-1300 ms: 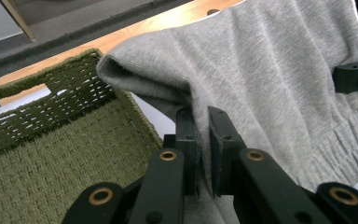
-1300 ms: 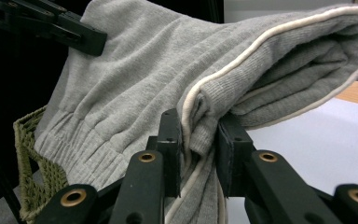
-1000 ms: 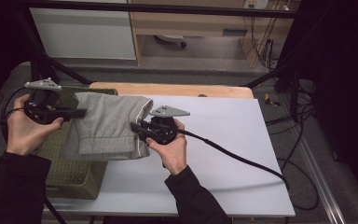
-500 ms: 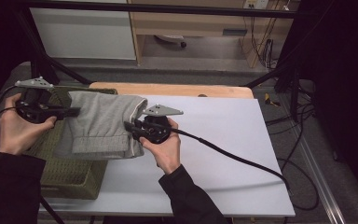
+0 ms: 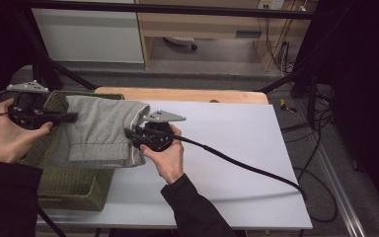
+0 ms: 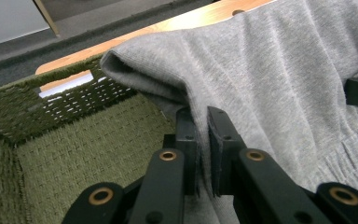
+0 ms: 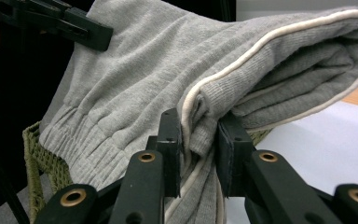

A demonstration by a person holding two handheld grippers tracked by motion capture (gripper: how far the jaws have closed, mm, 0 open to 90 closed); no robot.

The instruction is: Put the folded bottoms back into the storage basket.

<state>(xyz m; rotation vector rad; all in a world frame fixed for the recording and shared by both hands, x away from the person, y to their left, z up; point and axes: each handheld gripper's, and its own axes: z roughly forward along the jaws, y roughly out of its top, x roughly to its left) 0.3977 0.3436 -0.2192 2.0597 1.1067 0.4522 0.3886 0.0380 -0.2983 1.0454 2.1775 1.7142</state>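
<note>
Both claws are clenched on the folded grey garment: the left claw on its far edge, the right claw on the piped edge. It hangs over the green basket. Lower both together, keeping it level, then release inside.

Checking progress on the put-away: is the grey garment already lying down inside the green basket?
No, both grippers hold the grey garment above the green woven basket.
</note>
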